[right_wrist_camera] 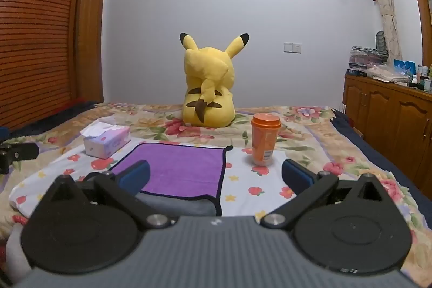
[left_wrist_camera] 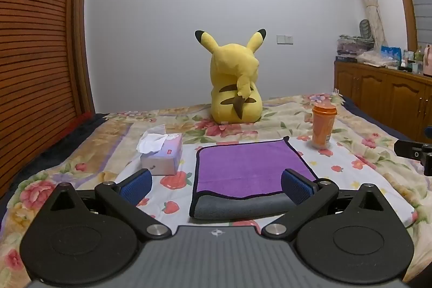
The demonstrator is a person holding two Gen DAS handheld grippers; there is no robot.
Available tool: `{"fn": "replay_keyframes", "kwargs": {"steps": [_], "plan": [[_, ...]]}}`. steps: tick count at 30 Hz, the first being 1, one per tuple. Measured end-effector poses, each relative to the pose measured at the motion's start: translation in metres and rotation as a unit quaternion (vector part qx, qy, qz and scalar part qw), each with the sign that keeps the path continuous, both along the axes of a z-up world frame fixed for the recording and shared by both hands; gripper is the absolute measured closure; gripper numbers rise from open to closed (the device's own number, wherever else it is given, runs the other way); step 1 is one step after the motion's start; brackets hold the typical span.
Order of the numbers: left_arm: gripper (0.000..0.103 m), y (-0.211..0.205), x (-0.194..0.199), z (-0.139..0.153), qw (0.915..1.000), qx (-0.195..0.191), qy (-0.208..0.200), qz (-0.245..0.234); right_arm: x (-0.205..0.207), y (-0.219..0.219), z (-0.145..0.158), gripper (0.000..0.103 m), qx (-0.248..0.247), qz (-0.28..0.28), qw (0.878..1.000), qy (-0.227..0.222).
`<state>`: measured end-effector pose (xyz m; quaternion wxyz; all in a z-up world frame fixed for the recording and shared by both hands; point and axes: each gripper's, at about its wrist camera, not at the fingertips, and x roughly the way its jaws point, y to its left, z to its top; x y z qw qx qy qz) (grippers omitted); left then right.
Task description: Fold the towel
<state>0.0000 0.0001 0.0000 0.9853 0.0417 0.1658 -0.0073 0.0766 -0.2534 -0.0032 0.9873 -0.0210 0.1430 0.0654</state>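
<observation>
A purple towel (left_wrist_camera: 243, 166) with black trim and a grey underside lies flat on the bed, its near edge folded back to show grey; it also shows in the right wrist view (right_wrist_camera: 183, 169). My left gripper (left_wrist_camera: 216, 186) is open and empty, hovering just before the towel's near edge, its right finger (left_wrist_camera: 295, 186) over the near right corner. My right gripper (right_wrist_camera: 216, 177) is open and empty, its left finger (right_wrist_camera: 135, 177) over the towel's near part, the rest over bare sheet to the towel's right.
A tissue box (left_wrist_camera: 162, 155) stands left of the towel. An orange lidded cup (left_wrist_camera: 322, 126) stands at its far right. A yellow plush (left_wrist_camera: 235, 80) sits behind. A wooden cabinet (right_wrist_camera: 391, 115) runs along the right, a slatted wardrobe (left_wrist_camera: 35, 45) on the left.
</observation>
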Motion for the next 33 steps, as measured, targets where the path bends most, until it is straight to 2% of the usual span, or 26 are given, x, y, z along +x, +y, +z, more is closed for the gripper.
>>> {"fn": "replay_keyframes", "kwargs": {"steps": [33], "plan": [[0.0, 0.0, 0.0, -0.0004, 1.0, 0.003, -0.003, -0.001, 0.0019, -0.0084, 0.0016, 0.0, 0.002, -0.002, 1.0, -0.001]]}}
